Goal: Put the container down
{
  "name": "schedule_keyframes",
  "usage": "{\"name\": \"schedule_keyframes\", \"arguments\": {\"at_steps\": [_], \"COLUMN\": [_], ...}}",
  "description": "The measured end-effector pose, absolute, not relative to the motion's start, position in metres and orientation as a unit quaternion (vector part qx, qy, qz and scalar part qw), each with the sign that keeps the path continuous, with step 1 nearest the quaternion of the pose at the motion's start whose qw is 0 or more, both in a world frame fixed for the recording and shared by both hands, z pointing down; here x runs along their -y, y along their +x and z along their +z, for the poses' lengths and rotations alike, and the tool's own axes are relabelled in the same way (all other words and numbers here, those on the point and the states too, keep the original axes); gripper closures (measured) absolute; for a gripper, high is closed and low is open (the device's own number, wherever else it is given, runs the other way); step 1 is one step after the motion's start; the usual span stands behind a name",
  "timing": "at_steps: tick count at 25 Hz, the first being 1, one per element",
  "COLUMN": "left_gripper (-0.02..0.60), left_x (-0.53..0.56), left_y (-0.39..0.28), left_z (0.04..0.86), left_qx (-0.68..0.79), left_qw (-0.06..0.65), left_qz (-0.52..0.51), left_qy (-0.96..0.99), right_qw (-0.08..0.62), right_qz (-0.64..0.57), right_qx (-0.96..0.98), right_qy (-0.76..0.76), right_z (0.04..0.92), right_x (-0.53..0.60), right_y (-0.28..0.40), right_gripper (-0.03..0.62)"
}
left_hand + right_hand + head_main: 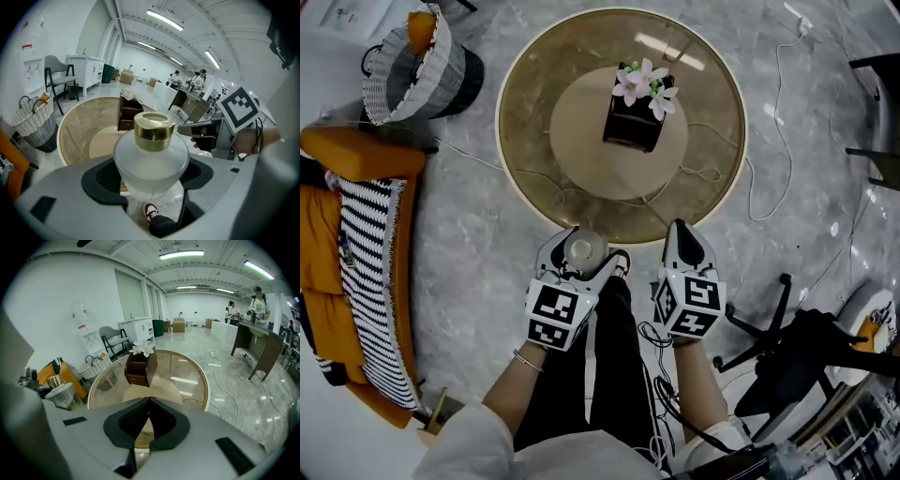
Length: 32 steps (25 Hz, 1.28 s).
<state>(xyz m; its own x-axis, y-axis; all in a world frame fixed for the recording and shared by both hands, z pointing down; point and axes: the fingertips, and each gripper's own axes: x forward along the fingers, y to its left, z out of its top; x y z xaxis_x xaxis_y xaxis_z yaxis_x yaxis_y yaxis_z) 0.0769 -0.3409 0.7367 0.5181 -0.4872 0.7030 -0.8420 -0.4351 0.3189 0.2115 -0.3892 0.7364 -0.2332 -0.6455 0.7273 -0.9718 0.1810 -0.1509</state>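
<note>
We are squeezing a frosted glass bottle [151, 159] with a gold cap between the jaws of our left gripper [581, 246], right in the middle of them. Just to its right, our right gripper [149, 404] is holding nothing, with its jaws pressed together. Ahead of both grippers, a dark box with flowers [636, 117] is standing on the round glass table [534, 112].
</note>
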Motion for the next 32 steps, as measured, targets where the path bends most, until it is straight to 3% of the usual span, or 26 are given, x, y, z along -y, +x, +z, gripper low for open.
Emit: {"name": "schedule_keyframes", "arguments": {"at_steps": [32], "left_gripper": [0.244], "left_x": [0.437], "left_y": [0.122], "left_z": [0.799], "left_qx": [0.396], "left_qw": [0.237], "left_qz": [0.292], "left_qy": [0.838], "right_qw": [0.252], "right_qz": [0.324], "right_qx": [0.714], "right_qy": [0.567], "right_z": [0.781], "right_x": [0.423], "right_y": [0.228], "right_gripper": [0.571]}}
